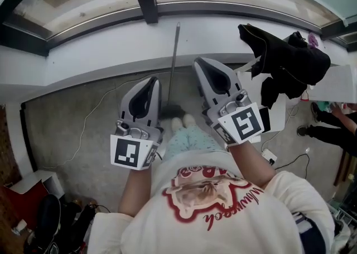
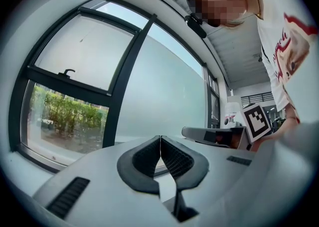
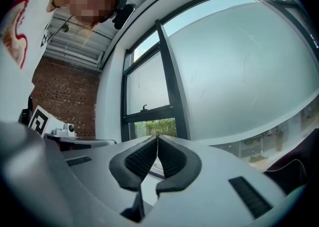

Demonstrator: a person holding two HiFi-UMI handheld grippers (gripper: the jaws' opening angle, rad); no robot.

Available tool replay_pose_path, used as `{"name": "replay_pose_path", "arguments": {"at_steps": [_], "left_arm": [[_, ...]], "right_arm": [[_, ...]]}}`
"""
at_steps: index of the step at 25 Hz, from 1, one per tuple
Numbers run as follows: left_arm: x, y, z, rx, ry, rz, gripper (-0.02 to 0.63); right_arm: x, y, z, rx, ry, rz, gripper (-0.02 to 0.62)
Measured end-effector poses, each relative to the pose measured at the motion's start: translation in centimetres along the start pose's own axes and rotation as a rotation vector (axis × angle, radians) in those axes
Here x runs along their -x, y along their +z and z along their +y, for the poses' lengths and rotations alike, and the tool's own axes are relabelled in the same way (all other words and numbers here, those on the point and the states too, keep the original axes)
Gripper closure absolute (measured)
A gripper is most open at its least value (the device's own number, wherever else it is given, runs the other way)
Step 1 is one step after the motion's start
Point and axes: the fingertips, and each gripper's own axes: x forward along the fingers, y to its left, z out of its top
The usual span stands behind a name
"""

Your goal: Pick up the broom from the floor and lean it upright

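1. Two grey two-jaw grippers are pointing level in the head view, toward the wall below a window. The left gripper (image 1: 152, 82) and the right gripper (image 1: 202, 64) are flanking the task's thing. Only this view is showing the long thin grey-handled broom (image 1: 174, 63). It is standing upright with its handle leaning against the white window ledge (image 1: 111, 52). Its dark head is resting on the grey concrete floor (image 1: 72, 130), and neither gripper is holding it. A black garment (image 1: 284, 57) is hanging over the ledge at the right, and a thin pale cable (image 1: 92, 113) is trailing across the floor at the left.
2. Seen in the left gripper view, the left claw's dark ribbed pads are pressing together with nothing between them. Beyond them, a black-framed window (image 2: 124, 71) is filling the picture, with green shrubs (image 2: 65, 116) showing through its lower pane. The right gripper is showing at the right edge.
3. Seen in the right gripper view, the right claw is likewise closed tight and carrying nothing. A red brick wall (image 3: 65, 106) is appearing at the left.
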Motion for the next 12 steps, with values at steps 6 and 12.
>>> {"name": "replay_pose_path", "arguments": {"at_steps": [6, 12], "left_arm": [[-1.8, -3.3, 2.7, 0.026, 0.041, 0.037, 0.584], [-2.4, -8.7, 4.9, 0.057, 0.09, 0.1, 0.584]], "right_arm": [[-2.7, -5.2, -2.0, 0.042, 0.022, 0.081, 0.571], [-5.9, -12.2, -5.1, 0.11, 0.015, 0.131, 0.569]]}}
